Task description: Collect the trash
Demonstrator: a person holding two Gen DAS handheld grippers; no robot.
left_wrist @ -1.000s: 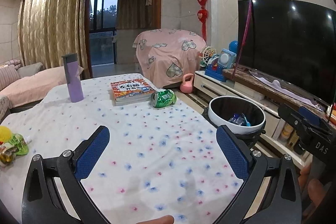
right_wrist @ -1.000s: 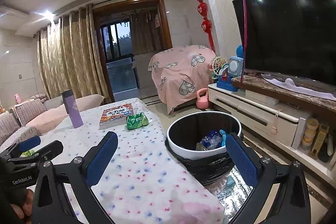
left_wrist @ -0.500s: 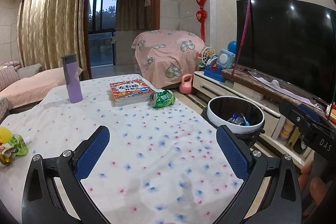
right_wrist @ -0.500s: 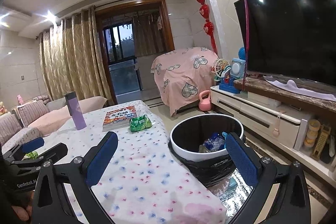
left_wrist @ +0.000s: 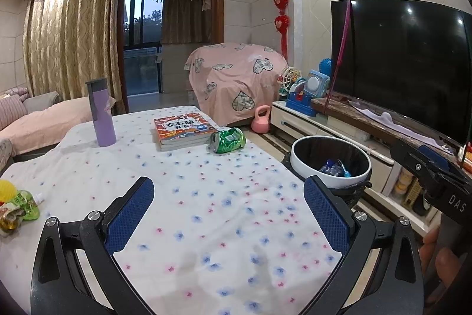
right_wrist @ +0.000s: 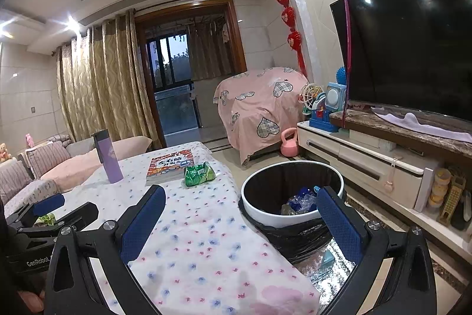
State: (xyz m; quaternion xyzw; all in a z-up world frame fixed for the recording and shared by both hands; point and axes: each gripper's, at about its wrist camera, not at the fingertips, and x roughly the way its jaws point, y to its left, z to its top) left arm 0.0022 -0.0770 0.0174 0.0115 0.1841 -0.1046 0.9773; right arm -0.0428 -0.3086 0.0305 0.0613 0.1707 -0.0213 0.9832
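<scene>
Beyond both grippers — left (left_wrist: 228, 211) and right (right_wrist: 240, 219), jaws wide, empty — can (left_wrist: 227, 140) lies sideways beside book (left_wrist: 183, 129); neither gripper clearly nearer.

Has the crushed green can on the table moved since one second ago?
No. The crushed green can lies on its side touching the book's right corner, exactly as before; neither open gripper has approached it.
</scene>
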